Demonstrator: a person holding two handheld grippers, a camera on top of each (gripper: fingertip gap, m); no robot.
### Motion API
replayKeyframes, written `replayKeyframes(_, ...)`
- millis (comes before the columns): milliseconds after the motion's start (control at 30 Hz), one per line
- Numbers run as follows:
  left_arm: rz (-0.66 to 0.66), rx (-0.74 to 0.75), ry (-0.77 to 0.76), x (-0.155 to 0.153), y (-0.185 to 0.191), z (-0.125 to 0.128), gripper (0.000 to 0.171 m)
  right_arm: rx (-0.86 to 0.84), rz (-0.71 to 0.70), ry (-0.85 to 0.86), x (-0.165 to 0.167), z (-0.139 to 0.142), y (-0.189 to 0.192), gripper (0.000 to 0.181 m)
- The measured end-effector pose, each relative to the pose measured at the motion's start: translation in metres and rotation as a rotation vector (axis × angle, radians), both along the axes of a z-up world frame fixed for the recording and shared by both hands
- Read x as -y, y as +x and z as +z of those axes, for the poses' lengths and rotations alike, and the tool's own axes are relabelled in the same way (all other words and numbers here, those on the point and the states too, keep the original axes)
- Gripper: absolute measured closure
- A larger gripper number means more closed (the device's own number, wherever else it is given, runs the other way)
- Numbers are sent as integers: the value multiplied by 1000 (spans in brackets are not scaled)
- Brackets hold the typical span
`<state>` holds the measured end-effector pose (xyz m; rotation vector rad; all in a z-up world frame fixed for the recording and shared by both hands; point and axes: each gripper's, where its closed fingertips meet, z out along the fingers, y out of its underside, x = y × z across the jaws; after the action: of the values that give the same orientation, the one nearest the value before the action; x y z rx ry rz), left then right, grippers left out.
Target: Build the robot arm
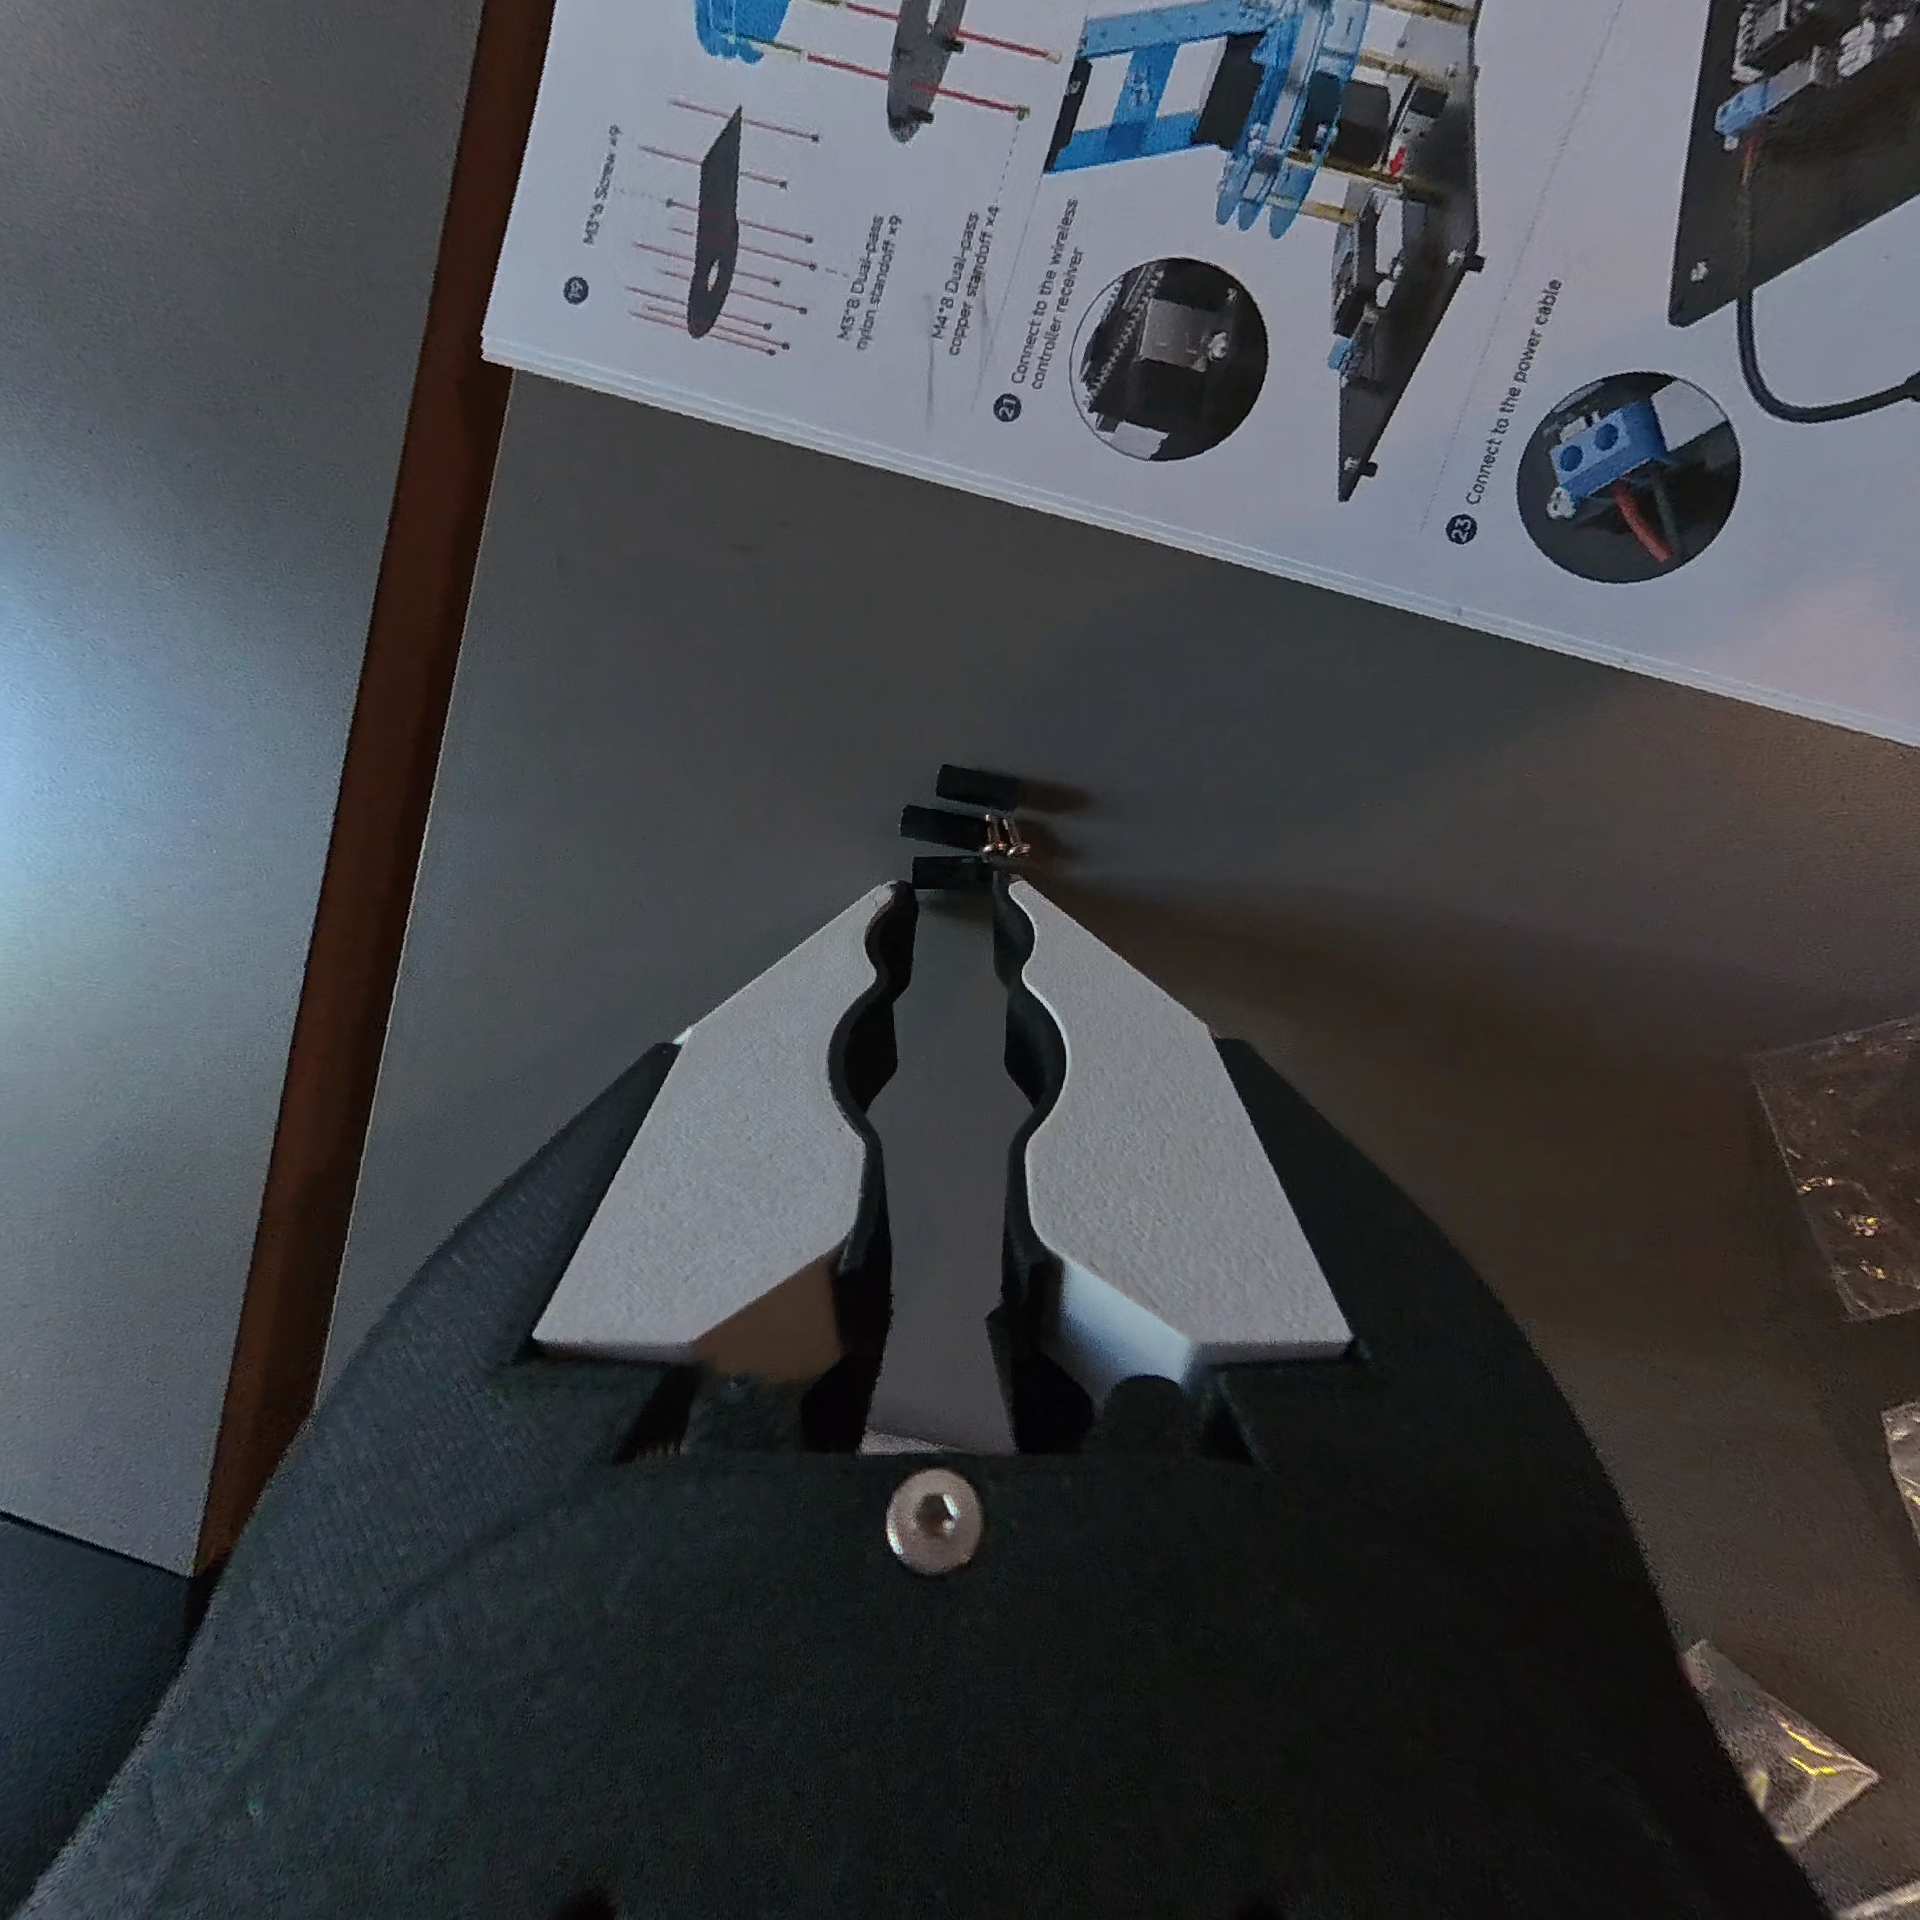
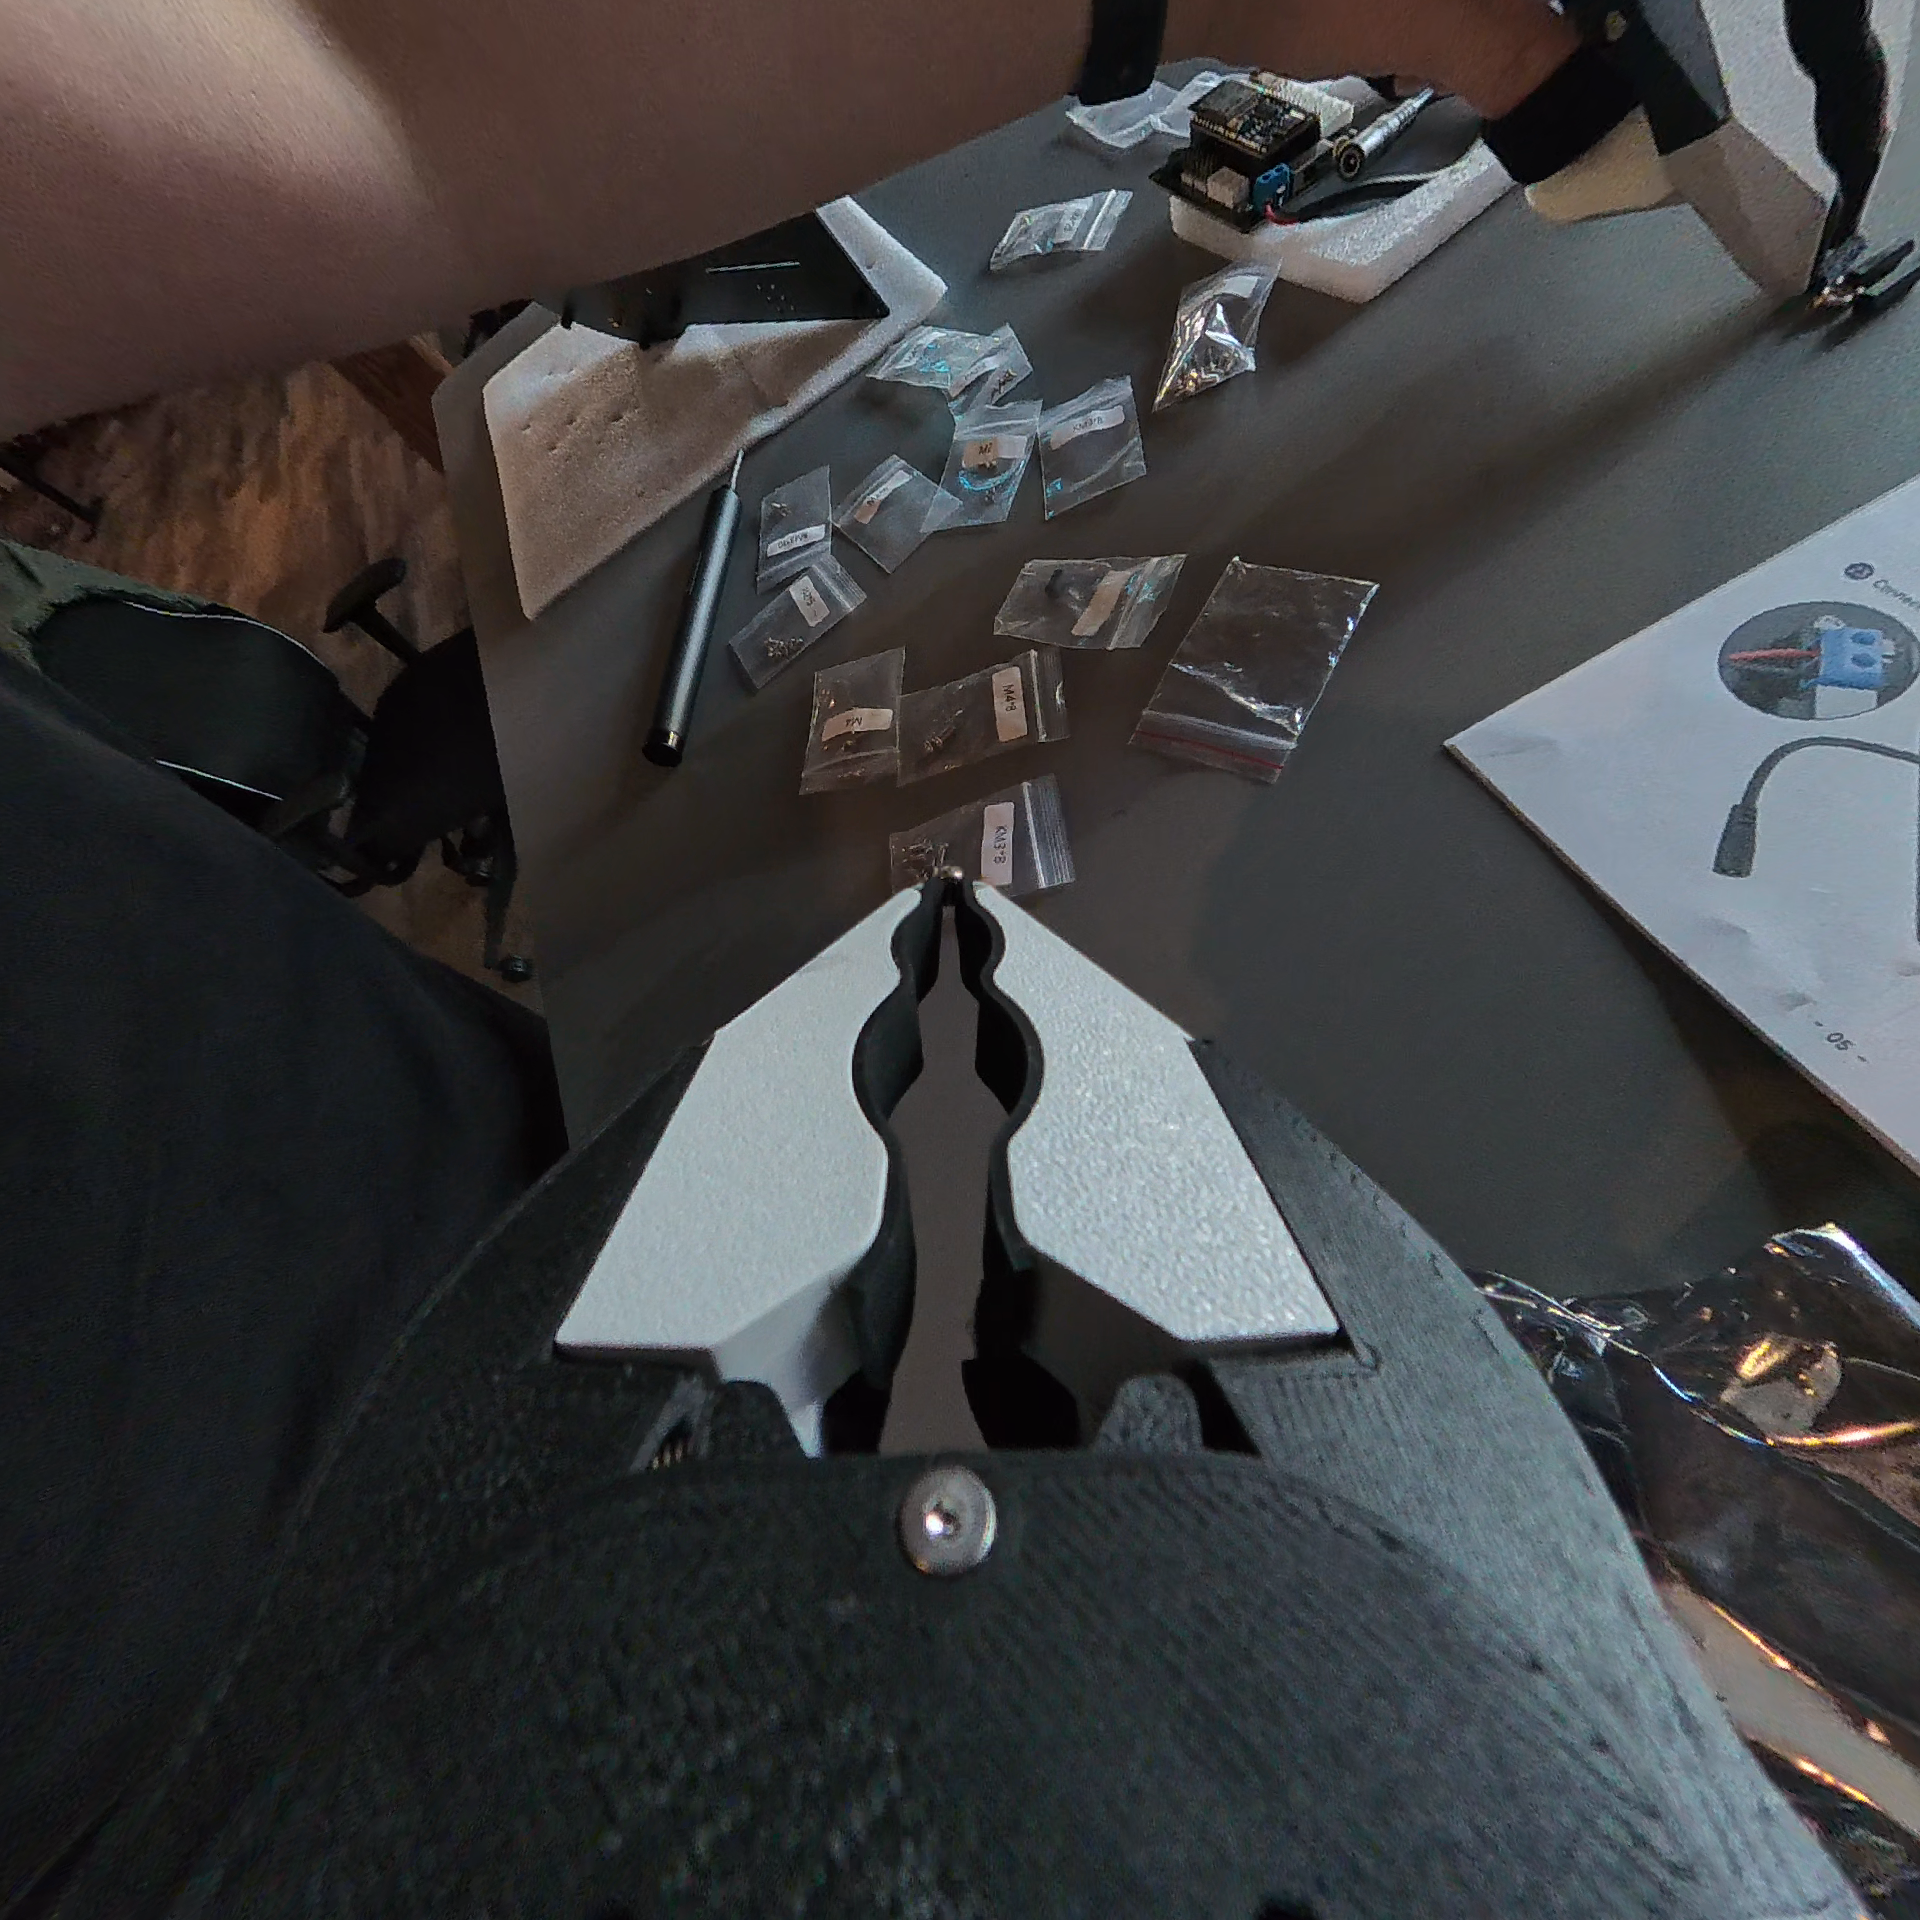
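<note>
My left gripper (image 1: pixel 956 885) is low over the grey table (image 1: pixel 1351 935), its jaws a narrow gap apart. Three short black standoffs lie just beyond its tips; the nearest (image 1: pixel 948 871) sits right at the gap and the others (image 1: pixel 940 824) lie behind it. Small metal screws (image 1: pixel 1006 836) lie beside them. My right gripper (image 2: pixel 948 886) is shut on a tiny silver screw (image 2: pixel 950 879), held above a small labelled plastic bag (image 2: pixel 982 836). The left gripper also shows far off in the right wrist view (image 2: pixel 1855 275), tips down on the table.
An open assembly manual (image 1: pixel 1143 260) lies behind the standoffs and shows at right (image 2: pixel 1714 831). Several small parts bags (image 2: pixel 1257 665), a slim screwdriver (image 2: pixel 694 613), white foam pads (image 2: pixel 644 416), a circuit board (image 2: pixel 1262 140) and a foil bag (image 2: pixel 1714 1403) lie about. A bare forearm (image 2: pixel 416 135) crosses above. The table's brown edge (image 1: pixel 395 727) is at left. The tips of one gripper are about 30 cm away from the tips of the other.
</note>
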<state>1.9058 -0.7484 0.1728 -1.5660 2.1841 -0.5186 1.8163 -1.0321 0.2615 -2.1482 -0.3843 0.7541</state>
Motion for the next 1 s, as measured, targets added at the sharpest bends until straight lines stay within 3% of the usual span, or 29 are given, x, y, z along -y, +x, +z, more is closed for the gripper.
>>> replayKeyframes(200, 29, 4, -28, 0, -7, 1, 159, -11, -11, -11, 0, -4, -1, 179)
replayKeyframes(367, 67, 33, -47, 8, -29, 20, 159, -12, 10, -4, -3, -2, -7, 179)
replayKeyframes(567, 233, 298, -210, 57, -71, 99, 159, 8, 98, 21, -19, -1, -32, 180)
replayKeyframes(667, 302, 380, -257, 97, -121, 130, 159, 34, 168, 28, -31, -7, -58, 180)
replayKeyframes(767, 396, 365, -232, 134, -190, 134, 159, 42, 270, 24, -38, -14, -98, 179)
replayKeyframes(867, 545, 313, -194, 158, -267, 121, 159, 51, 349, 26, -43, -18, -142, 180)
replayKeyframes(1000, 710, 190, -73, 168, -368, 86, 159, 62, 403, 4, -46, -25, -202, 180)
